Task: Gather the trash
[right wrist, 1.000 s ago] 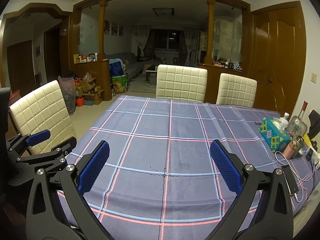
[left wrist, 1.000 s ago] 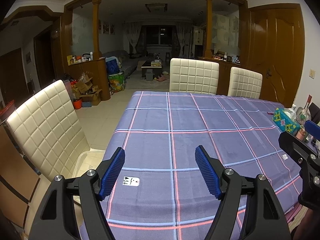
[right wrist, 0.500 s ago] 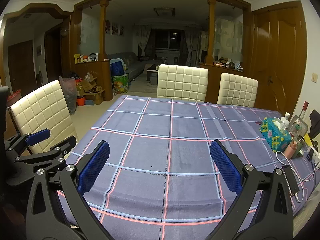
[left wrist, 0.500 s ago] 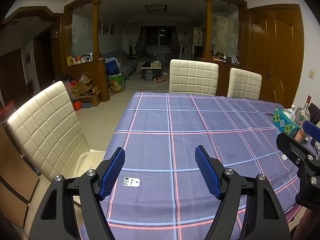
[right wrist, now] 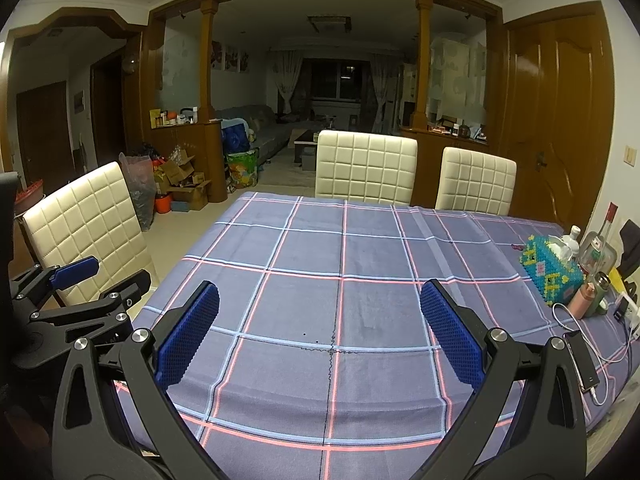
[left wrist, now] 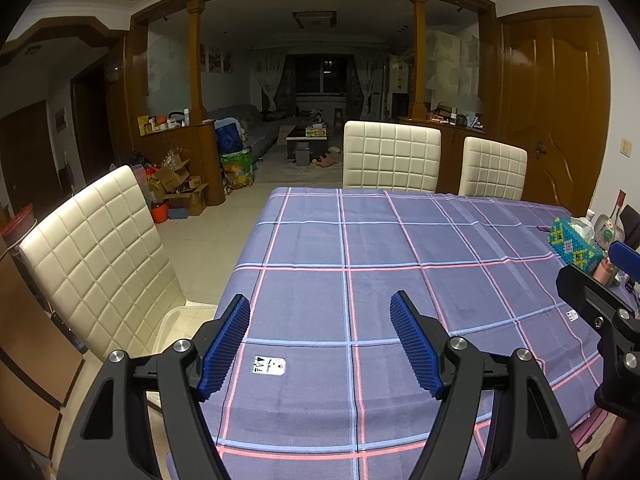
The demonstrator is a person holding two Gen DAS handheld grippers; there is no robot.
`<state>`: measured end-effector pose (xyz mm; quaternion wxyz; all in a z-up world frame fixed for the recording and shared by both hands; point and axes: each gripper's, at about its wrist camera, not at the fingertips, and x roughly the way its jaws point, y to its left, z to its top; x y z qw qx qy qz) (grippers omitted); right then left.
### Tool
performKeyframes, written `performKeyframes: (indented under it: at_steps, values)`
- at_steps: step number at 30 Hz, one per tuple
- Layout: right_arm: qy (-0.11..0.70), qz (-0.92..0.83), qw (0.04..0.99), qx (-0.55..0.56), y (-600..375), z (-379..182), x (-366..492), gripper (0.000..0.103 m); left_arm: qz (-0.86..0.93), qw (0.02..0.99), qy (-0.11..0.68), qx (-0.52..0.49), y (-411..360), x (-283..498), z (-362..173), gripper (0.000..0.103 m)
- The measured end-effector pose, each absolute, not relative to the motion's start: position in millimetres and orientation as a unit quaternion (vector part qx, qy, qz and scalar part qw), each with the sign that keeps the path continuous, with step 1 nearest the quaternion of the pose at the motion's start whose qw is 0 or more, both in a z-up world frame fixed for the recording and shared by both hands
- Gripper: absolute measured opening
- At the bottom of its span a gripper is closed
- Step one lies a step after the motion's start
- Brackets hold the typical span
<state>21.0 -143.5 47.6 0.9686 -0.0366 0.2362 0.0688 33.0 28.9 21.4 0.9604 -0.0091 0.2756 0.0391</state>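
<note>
Your left gripper (left wrist: 320,344) and right gripper (right wrist: 320,332) both hang wide, nothing between the fingers, over the plaid tablecloth (right wrist: 360,264) — the only scrap, a white tag (left wrist: 269,365), lies lower centre, left view.

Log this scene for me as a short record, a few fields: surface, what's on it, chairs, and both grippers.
surface: table with plaid cloth
near left edge: small white tag
right side: beaded box, pink bottle, phone on a cable
chairs: two at far side, one on the left
left gripper: open, empty
right gripper: open, empty
trash on table: none obvious
</note>
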Motion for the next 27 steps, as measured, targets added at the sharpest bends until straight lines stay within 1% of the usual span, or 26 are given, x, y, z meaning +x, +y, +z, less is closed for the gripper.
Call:
performKeyframes:
  at_steps: [24, 25, 26, 27]
  values:
    - [0.238, 0.071, 0.968, -0.036, -140.3, 47.5, 19.9, 0.099, 0.030, 0.963, 0.266, -0.009, 26.6, 29.9, 26.1, 0.071]
    - [0.238, 0.071, 0.968, -0.036, -140.1, 47.4, 19.4, 0.099, 0.026, 0.963, 0.267, -0.010, 26.8, 30.4, 26.6, 0.077]
    - [0.238, 0.071, 0.968, -0.036, -140.2, 47.5, 19.8, 0.099, 0.025, 0.963, 0.269, -0.010, 26.7, 30.7, 26.9, 0.089]
    - [0.238, 0.071, 0.968, -0.036, -140.4, 47.6, 20.0, 0.099, 0.028, 0.964, 0.265, -0.004, 25.2, 29.7, 27.3, 0.091]
